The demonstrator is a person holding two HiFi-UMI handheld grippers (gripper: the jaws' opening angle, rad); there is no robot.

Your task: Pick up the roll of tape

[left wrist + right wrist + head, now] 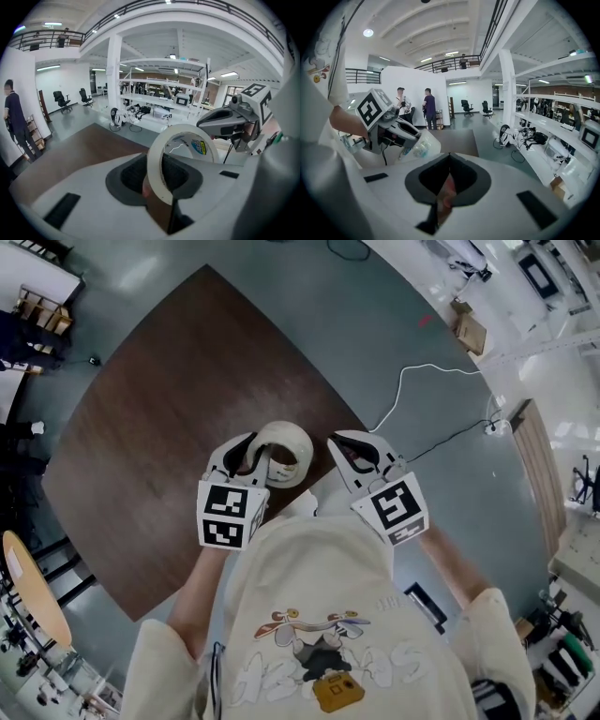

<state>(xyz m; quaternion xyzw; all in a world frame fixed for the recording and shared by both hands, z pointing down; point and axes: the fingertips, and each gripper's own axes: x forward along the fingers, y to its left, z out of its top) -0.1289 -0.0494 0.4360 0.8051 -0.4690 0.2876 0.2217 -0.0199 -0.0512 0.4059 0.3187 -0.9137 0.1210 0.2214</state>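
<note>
As seen from the head, shows the roll of tape (284, 452) held off the brown table (141, 446) in the left gripper (251, 454); right gripper (359, 454) just beside the roll on its right, not touching.

Left gripper view: jaws narrowed onto the roll's wall, ring standing up out of them.

Right gripper view: jaws together on nothing, roll off to the left. Grey floor (309, 306), open workshop hall.

Room stood open across the brown bench (141, 456). Only a narrow gap lay between the roll of tape (298, 446) and the right gripper (343, 446); a white cable (431, 365) crossed the floor (375, 315) beyond.
</note>
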